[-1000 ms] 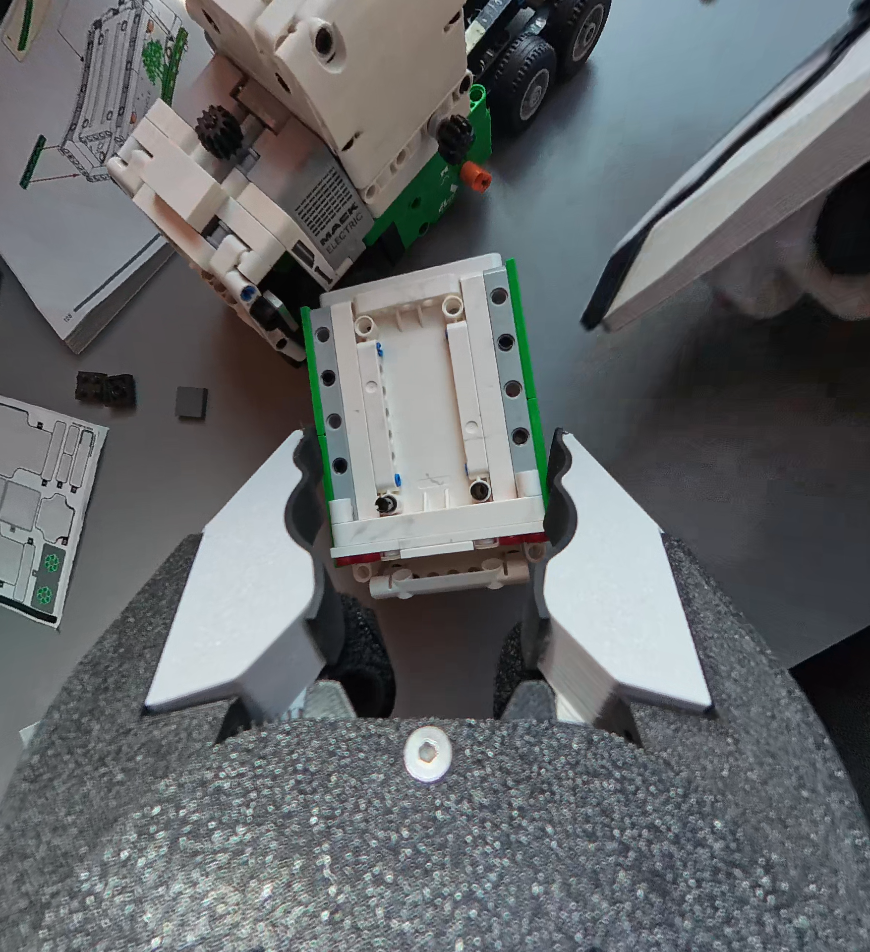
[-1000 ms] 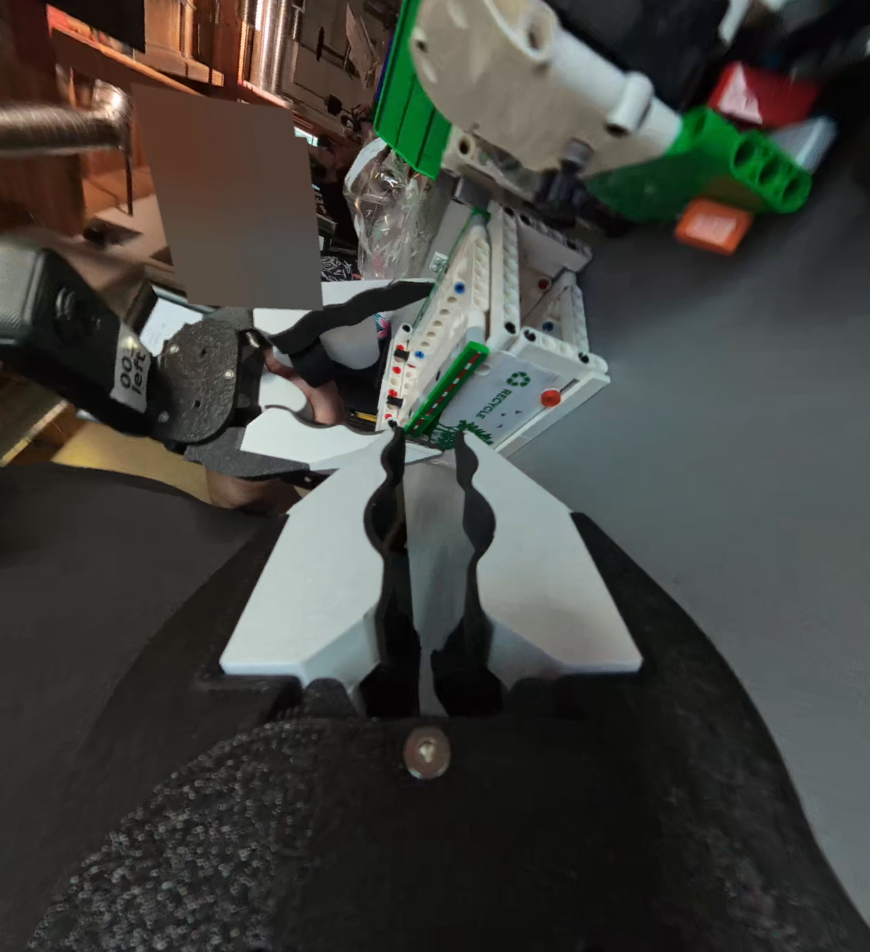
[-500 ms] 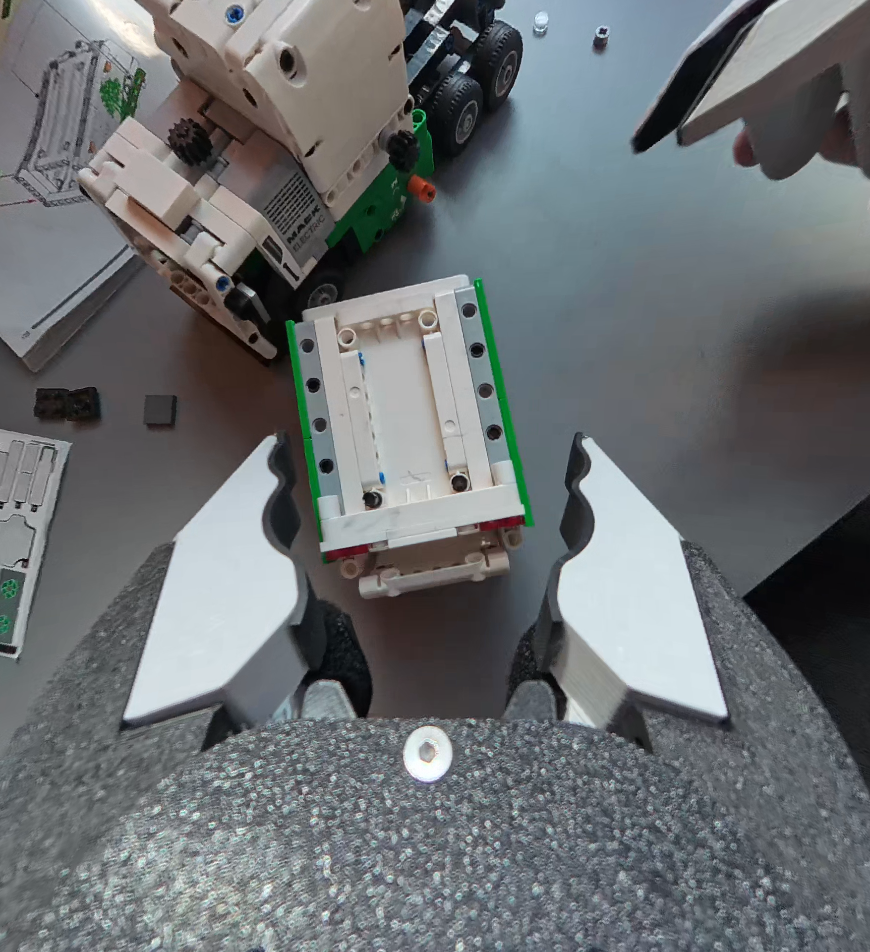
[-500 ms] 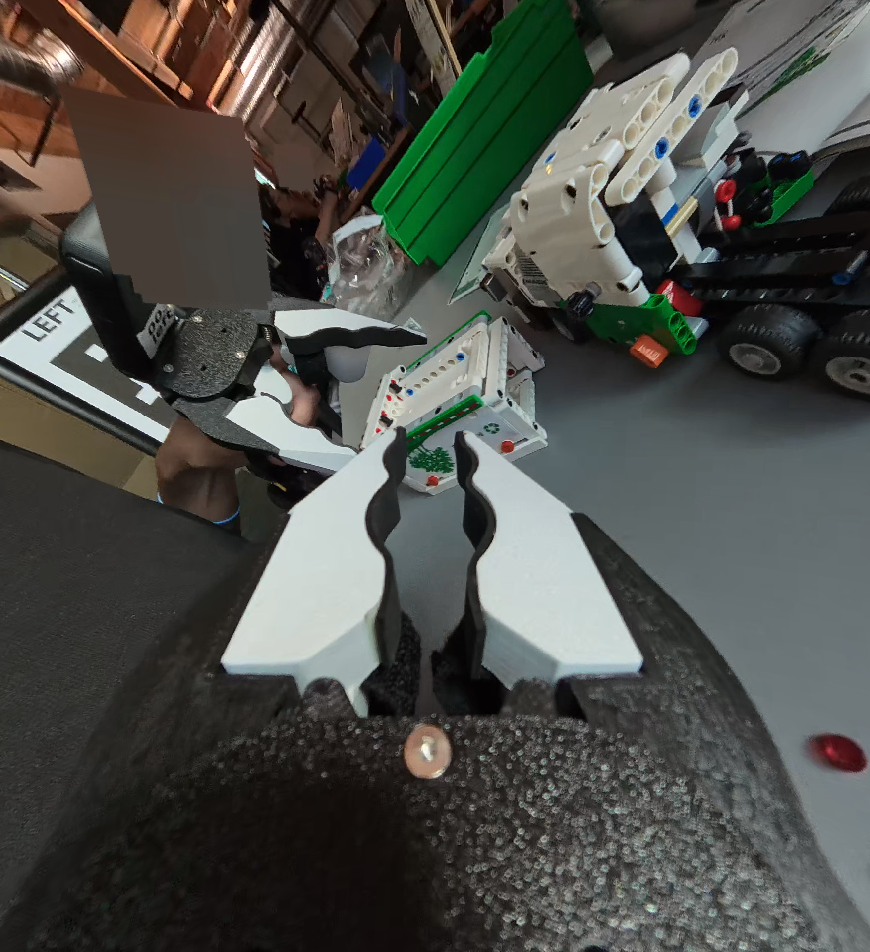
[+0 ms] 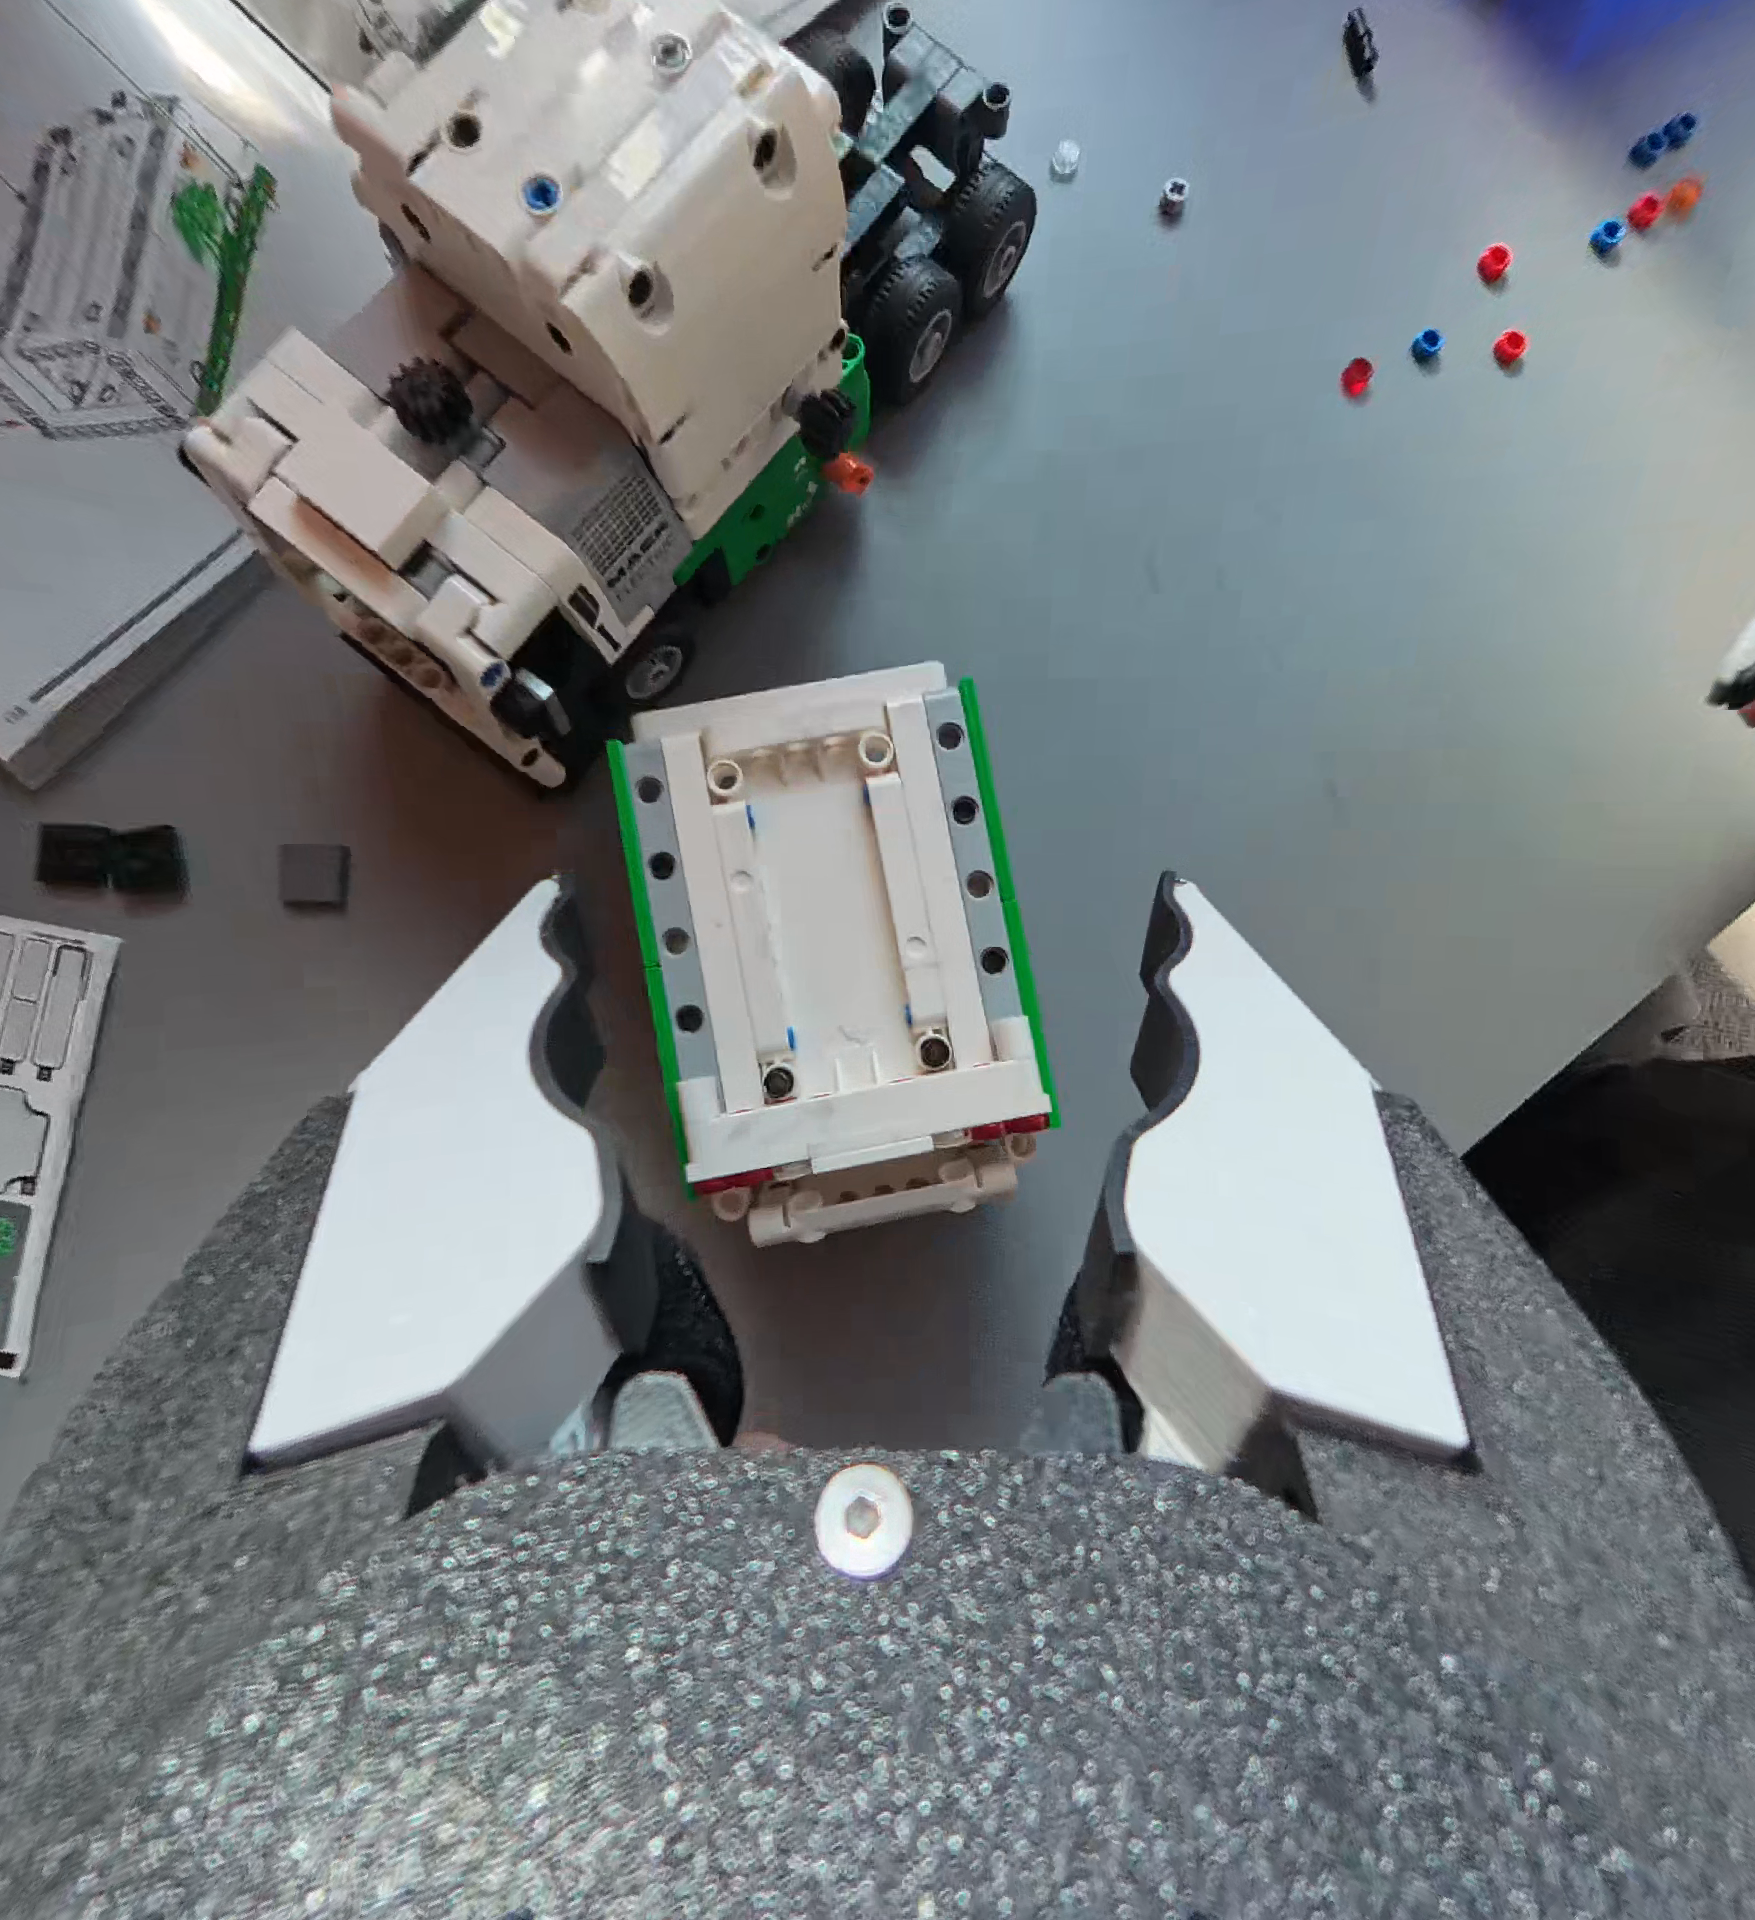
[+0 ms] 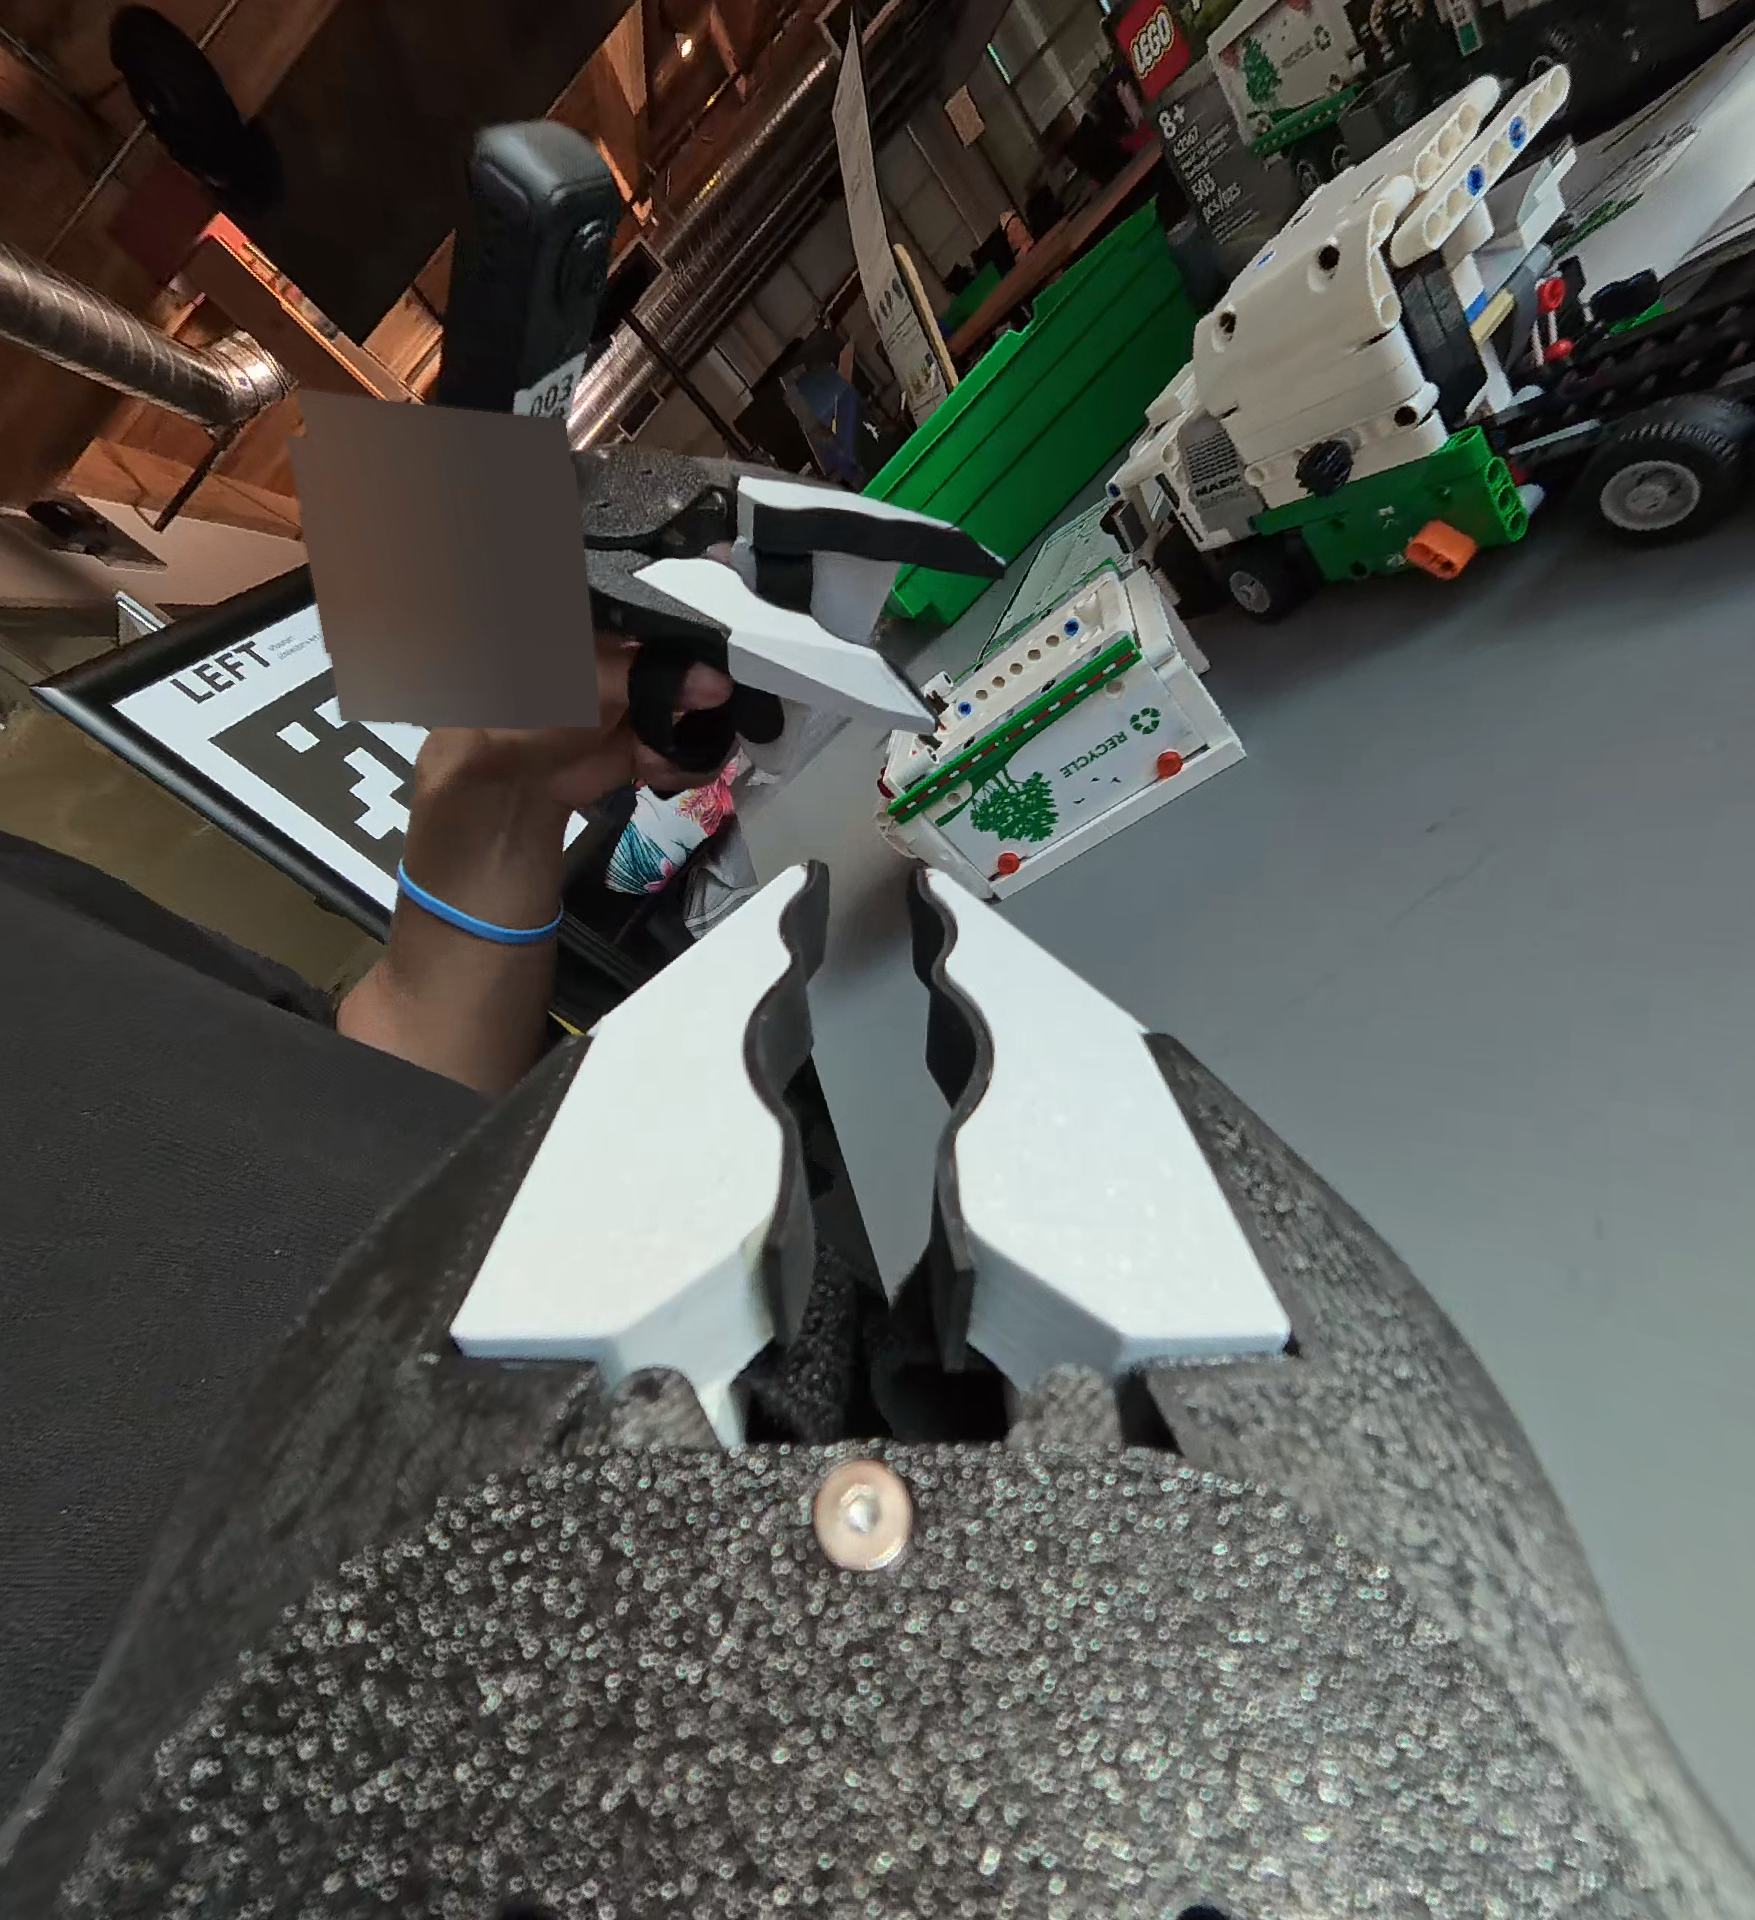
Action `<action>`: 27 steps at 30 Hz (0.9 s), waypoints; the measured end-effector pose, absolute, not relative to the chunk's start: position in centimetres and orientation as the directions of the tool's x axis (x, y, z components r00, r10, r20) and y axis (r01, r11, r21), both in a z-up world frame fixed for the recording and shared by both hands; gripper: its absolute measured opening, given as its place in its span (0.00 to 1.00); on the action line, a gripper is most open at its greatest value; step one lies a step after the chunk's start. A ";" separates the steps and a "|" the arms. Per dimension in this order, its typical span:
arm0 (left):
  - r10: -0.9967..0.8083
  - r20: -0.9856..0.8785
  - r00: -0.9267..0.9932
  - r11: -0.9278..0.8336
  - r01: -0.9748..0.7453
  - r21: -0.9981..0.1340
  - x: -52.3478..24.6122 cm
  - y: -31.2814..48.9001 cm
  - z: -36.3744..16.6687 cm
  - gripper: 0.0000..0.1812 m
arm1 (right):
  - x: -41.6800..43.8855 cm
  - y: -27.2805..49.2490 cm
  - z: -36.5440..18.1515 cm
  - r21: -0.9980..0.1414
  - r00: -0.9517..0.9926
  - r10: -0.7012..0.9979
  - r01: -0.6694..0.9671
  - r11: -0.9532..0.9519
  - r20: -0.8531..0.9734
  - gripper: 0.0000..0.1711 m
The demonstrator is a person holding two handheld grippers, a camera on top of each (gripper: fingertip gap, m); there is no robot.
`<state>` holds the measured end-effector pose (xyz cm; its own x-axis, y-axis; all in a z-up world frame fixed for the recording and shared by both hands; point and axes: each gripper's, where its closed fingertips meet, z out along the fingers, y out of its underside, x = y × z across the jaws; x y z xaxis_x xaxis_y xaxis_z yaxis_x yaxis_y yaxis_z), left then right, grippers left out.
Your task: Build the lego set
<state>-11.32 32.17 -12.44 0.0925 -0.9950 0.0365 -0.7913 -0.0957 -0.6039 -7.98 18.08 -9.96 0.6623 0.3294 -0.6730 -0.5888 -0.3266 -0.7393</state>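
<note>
Left gripper (image 5: pixel 857 914): fingers wide apart, empty, touching nothing. The white-and-green container module (image 5: pixel 831 935) lies on the table directly between them, long axis toward 12 o'clock. Truck cab (image 5: pixel 582 343) at 11 o'clock. Right gripper (image 6: pixel 862 899): narrow gap, empty, farther off.

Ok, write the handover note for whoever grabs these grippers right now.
Left gripper: open, empty, hovering over the white-and-green container body, its fingers clear of the body's sides.
Right gripper: slightly open, empty, off to the side.
Container body lies loose on the grey table, beside the truck.
Done: truck cab and chassis, container body.
Left: mount the body on the truck.
</note>
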 end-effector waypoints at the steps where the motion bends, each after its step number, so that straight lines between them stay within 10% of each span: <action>1: -0.997 0.016 0.079 -0.074 -0.821 -0.566 -11.3 32.3 -12.7 0.60 | -8.1 17.7 -10.0 -0.742 0.667 0.326 -0.592 -0.314 -0.670 0.09; 11: -0.982 -0.011 0.187 -0.173 -0.929 -0.327 -11.7 33.0 -15.8 0.48 | -7.2 14.8 -10.0 -0.713 0.624 0.350 -0.648 -0.267 -0.699 0.09; 27: -0.992 0.036 0.125 -0.128 -0.884 -0.451 -11.0 29.6 -13.0 0.60 | -7.5 14.4 -10.5 -0.706 0.605 0.372 -0.653 -0.275 -0.704 0.07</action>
